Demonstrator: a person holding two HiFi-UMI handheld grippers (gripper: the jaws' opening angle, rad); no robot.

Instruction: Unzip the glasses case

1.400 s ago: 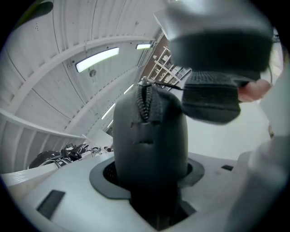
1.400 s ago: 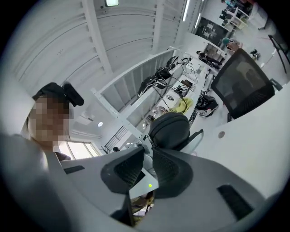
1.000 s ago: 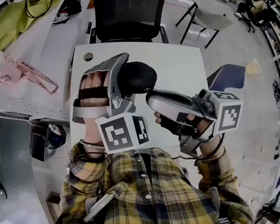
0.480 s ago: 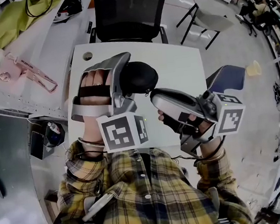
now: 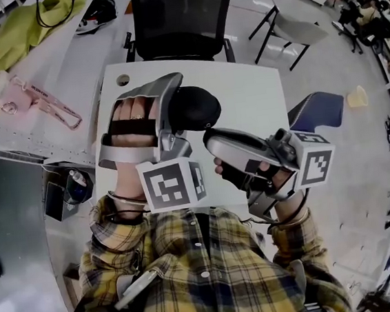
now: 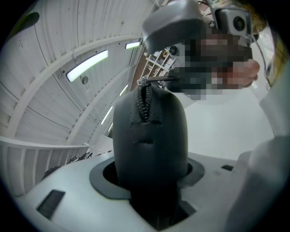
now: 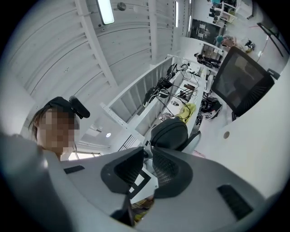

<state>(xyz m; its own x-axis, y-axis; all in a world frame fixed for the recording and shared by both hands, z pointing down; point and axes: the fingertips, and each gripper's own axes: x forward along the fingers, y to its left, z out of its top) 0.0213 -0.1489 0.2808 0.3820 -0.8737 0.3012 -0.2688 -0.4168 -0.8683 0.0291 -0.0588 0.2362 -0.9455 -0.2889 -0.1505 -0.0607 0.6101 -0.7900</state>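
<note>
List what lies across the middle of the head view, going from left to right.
pink bottle → left gripper, jaws shut on the case → glasses case, sticking out to its right → right gripper → blue chair seat → pale yellow object

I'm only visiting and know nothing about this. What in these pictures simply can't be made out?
1. Whether the right tool grips the zipper pull: its own view shows no pull beyond its narrow-gapped jaws, and in the head view the tool's body covers its tip.
2. The lower end of the glasses case: buried between the left tool's jaws, left gripper view.
3. The zipper's full run: only a short stretch shows, left gripper view.
</note>
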